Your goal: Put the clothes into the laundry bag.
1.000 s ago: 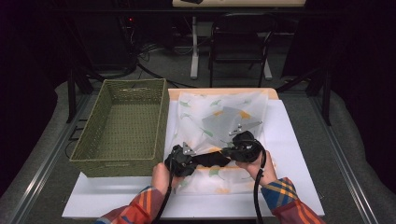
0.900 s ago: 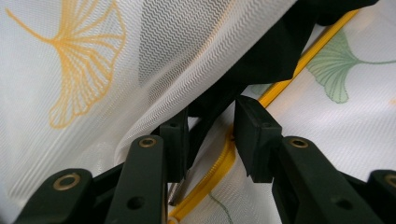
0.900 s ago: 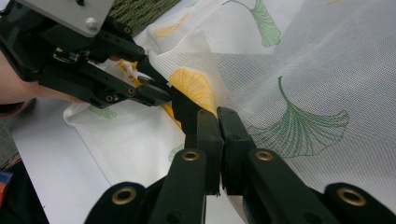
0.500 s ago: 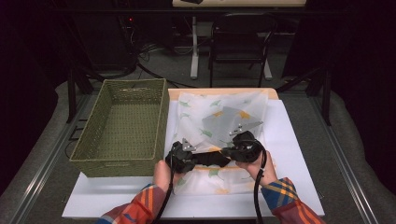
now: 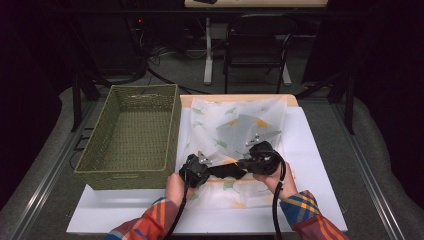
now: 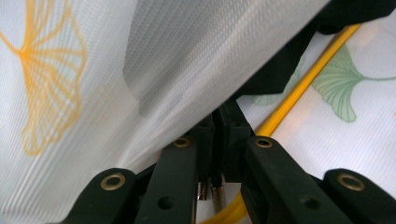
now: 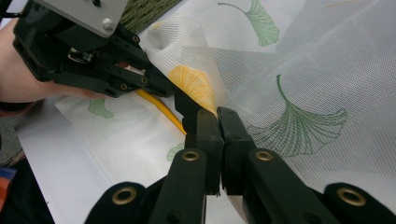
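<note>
left of the left gripper (image 5: 207,167) the wicker basket (image 5: 131,137) walls off passage. between it and the right gripper (image 5: 245,164) a black item (image 5: 225,171) blocks. beyond both, flat mesh bag (image 5: 240,125); right, bare white board (image 5: 310,165).

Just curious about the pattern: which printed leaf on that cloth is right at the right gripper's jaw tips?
The orange ginkgo leaf, folded beside the jaw tips; the other nearby leaves are green.

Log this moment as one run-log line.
left tongs: just closed, pinching mesh cloth | right tongs: shut on cloth fold | basket: beside the cloth
</note>
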`<state>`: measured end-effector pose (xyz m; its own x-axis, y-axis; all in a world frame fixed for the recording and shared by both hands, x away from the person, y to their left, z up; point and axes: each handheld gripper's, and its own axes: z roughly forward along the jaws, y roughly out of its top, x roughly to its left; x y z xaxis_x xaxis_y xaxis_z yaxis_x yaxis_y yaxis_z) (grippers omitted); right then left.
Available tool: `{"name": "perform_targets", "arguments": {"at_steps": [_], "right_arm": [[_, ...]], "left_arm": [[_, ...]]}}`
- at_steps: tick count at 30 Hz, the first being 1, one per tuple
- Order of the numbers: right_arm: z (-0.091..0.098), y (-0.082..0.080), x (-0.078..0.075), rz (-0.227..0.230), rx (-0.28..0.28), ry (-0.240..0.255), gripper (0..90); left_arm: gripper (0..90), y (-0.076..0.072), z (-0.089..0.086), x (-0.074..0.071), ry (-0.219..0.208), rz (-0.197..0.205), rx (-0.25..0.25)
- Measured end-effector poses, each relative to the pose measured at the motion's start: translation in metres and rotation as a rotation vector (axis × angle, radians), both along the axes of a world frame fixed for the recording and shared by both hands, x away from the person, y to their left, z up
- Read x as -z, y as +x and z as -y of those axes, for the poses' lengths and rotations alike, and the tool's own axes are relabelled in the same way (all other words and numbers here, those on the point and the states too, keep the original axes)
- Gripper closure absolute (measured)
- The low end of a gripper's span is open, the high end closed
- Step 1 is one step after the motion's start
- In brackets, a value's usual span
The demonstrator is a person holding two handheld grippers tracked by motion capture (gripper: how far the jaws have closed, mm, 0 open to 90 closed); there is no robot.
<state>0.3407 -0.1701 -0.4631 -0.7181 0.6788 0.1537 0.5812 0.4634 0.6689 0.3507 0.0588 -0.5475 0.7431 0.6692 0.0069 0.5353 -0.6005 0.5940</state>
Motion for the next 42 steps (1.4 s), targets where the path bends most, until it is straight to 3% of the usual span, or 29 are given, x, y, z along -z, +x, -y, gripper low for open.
{"name": "perform_targets", "arguments": {"at_steps": [7, 10, 14, 18, 24, 26, 30, 36, 42], "right_arm": [[0.000, -0.001, -0.001, -0.001, -0.002, 0.009, 89.3], [0.002, 0.000, 0.000, -0.007, 0.001, 0.009, 89.3], [0.005, 0.000, -0.001, -0.003, 0.006, 0.013, 89.3], [0.008, 0.000, -0.002, 0.000, 0.008, 0.012, 89.3], [0.009, -0.001, -0.004, 0.004, 0.009, 0.018, 89.3], [0.009, -0.002, -0.005, 0.000, 0.013, 0.019, 89.3], [0.010, -0.003, -0.005, 0.001, 0.005, 0.013, 89.2], [0.012, -0.004, -0.004, -0.007, 0.004, 0.008, 89.3], [0.013, -0.005, -0.002, -0.012, -0.001, 0.001, 89.3]], "left_arm": [[85.6, 0.009, 0.010, 0.000, -0.044, 0.007, -0.030], [78.7, 0.008, 0.007, -0.004, -0.049, -0.004, -0.011], [63.4, -0.003, -0.001, -0.021, -0.064, -0.007, 0.029], [56.3, -0.015, -0.008, -0.042, -0.092, 0.031, 0.050], [45.1, -0.021, -0.020, -0.064, -0.108, 0.096, 0.022], [42.6, -0.019, -0.022, -0.065, -0.106, 0.099, 0.011], [39.0, -0.015, -0.017, -0.054, -0.076, 0.052, 0.028], [44.4, -0.010, -0.005, -0.038, -0.023, 0.044, 0.036], [70.5, -0.011, -0.002, -0.028, -0.025, 0.045, 0.045]]}}
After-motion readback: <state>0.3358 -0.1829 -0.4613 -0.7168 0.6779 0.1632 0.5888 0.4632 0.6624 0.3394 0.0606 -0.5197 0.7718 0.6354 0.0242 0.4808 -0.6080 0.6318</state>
